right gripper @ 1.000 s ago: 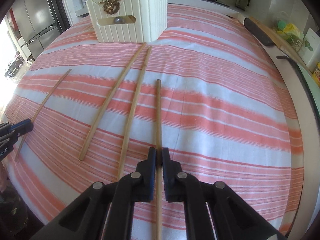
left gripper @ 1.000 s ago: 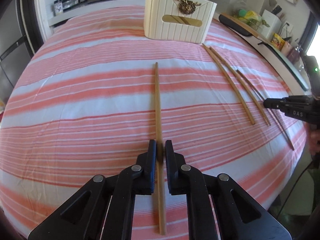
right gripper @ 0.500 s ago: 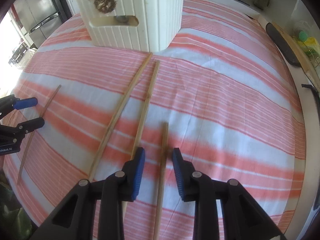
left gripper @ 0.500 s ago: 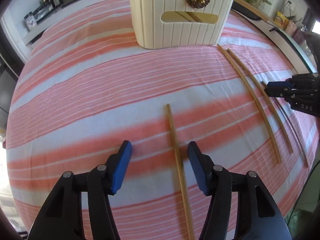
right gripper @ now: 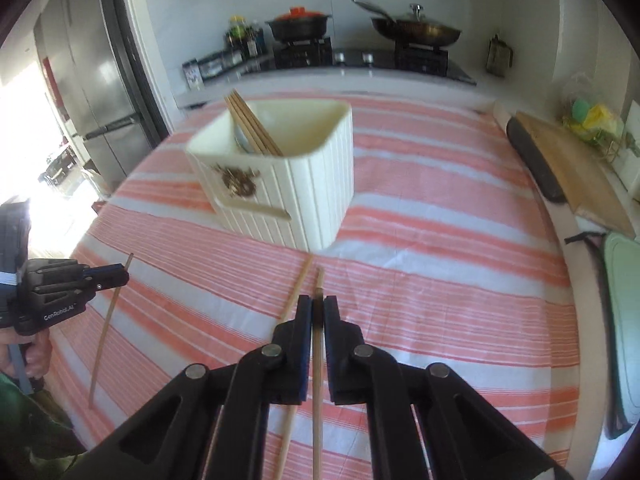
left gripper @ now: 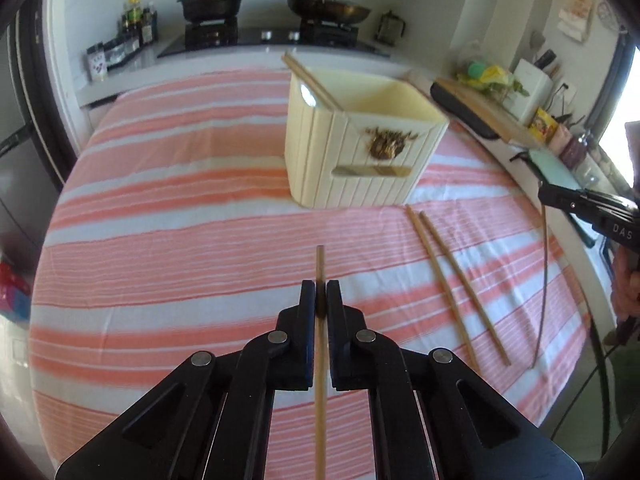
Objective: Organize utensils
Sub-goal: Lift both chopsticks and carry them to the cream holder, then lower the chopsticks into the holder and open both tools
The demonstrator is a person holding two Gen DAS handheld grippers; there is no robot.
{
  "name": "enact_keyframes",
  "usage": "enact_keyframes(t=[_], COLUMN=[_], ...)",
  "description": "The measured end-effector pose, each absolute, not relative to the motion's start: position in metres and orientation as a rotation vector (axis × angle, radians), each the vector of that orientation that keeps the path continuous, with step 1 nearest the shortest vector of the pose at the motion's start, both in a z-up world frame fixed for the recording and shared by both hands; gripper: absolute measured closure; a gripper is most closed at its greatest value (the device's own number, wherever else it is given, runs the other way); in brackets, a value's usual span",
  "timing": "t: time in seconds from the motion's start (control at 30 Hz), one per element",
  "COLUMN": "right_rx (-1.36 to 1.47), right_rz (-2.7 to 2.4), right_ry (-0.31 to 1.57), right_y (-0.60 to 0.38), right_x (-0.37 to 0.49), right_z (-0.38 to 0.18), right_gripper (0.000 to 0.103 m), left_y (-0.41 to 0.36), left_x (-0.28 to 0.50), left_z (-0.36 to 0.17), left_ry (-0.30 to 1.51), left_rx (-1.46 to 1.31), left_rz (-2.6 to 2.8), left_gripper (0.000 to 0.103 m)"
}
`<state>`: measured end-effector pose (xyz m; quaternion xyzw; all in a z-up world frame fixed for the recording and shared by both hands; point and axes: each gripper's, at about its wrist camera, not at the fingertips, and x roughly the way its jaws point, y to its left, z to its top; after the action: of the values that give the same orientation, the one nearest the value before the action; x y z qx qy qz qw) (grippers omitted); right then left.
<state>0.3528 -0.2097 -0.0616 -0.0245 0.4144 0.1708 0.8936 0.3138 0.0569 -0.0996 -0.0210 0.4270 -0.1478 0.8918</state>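
My left gripper point(left gripper: 320, 294) is shut on a wooden chopstick point(left gripper: 320, 380) and holds it lifted above the striped cloth. My right gripper point(right gripper: 317, 307) is shut on another chopstick point(right gripper: 317, 392), also lifted; it hangs from that gripper in the left wrist view point(left gripper: 541, 280). A cream ribbed utensil box point(left gripper: 356, 152) stands ahead with chopsticks point(right gripper: 252, 128) leaning inside. Two chopsticks point(left gripper: 456, 280) lie on the cloth right of my left gripper. One of them shows beside my right gripper point(right gripper: 294, 312).
The table wears a pink and white striped cloth point(left gripper: 160, 208). A counter behind holds a stove with a pot point(left gripper: 212, 0) and a pan point(left gripper: 328, 8). A wooden board point(right gripper: 576, 168) lies along the right edge. A fridge point(right gripper: 88, 92) stands at the left.
Both grippers opened half a second ago, then shut again nearer the chopsticks' far ends. Both have lifted their chopsticks off the cloth and the view has risen.
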Motion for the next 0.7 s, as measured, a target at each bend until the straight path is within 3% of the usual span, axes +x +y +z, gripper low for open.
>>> enact_keyframes(t=[0.23,0.7], right_rx=[-0.041,-0.02], right_rz=[0.38,0.386], right_ry=[0.695,0.545], right_y=[-0.21,-0.197], right_x=[0.301,0.288], right_z=[-0.004,0.033], right_gripper=[0.097,0.097], left_y=[0.064,0.07], left_x=[0.278,0.275], left_z=[-0.036,-0.001], left_ry=[0.708,0.597], left_rx=[-0.074,-0.131], left_rz=[-0.354,-0.372], left_gripper=[0.099,0.1])
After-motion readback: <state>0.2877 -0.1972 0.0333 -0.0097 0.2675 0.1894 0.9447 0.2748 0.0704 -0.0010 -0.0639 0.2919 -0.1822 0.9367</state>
